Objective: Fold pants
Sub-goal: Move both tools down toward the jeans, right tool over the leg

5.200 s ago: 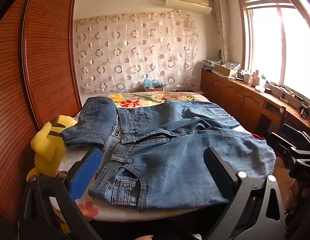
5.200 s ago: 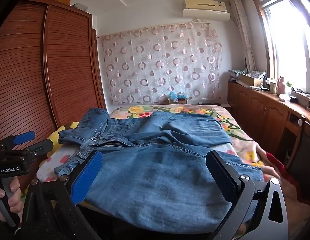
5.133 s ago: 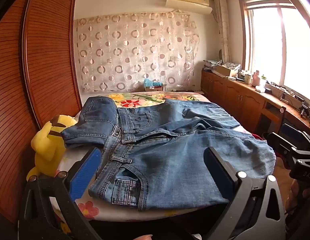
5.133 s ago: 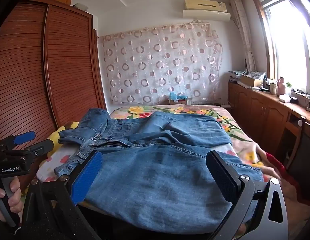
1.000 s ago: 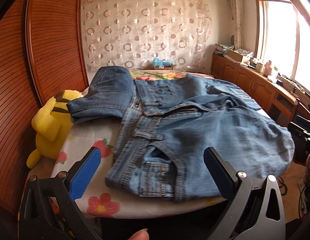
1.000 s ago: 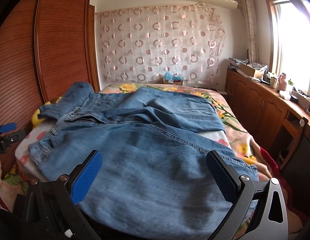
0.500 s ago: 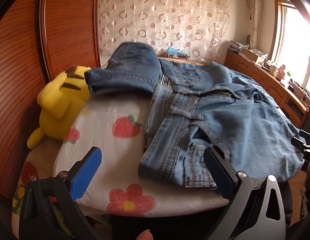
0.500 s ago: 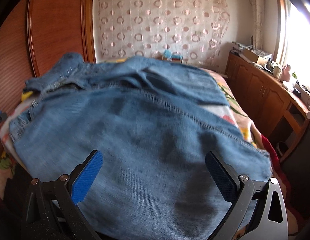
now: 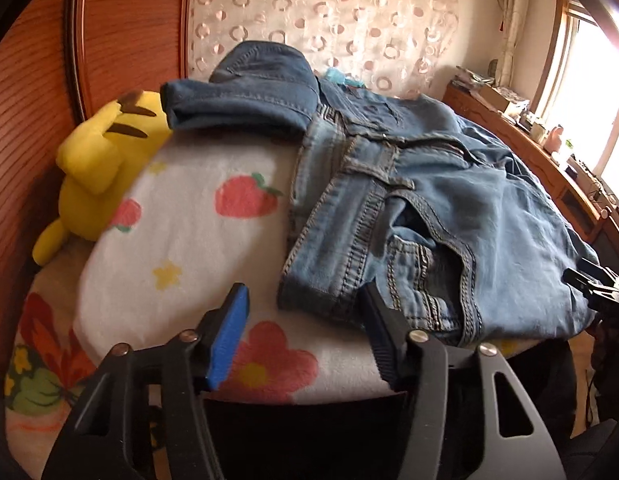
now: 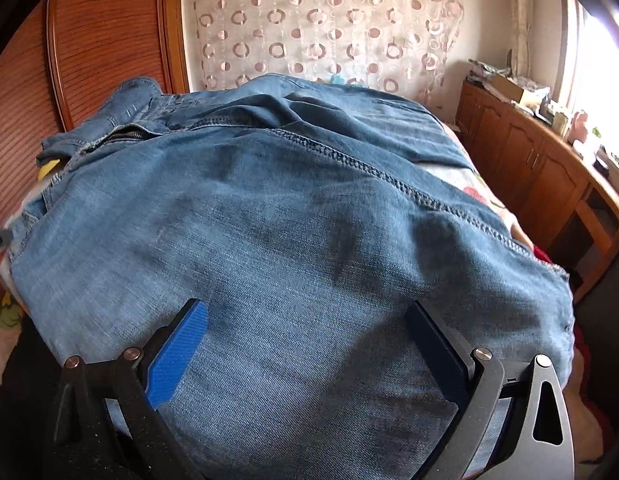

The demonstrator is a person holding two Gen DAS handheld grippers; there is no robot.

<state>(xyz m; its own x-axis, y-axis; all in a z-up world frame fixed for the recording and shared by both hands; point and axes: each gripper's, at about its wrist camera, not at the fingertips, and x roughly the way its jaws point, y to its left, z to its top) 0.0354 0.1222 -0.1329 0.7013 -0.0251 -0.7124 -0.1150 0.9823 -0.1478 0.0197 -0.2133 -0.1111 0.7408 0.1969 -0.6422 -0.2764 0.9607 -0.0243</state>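
- Left wrist view: the left gripper, jaws apart and holding nothing, points at the near waistband corner of the jeans, likely lining up a pinch.
- Jeans lie spread across the bed; a yellow plush toy sits at the far left.
- Right wrist view: the right gripper, jaws wide and empty, hovers low over a jeans leg, ready to grab cloth for folding.
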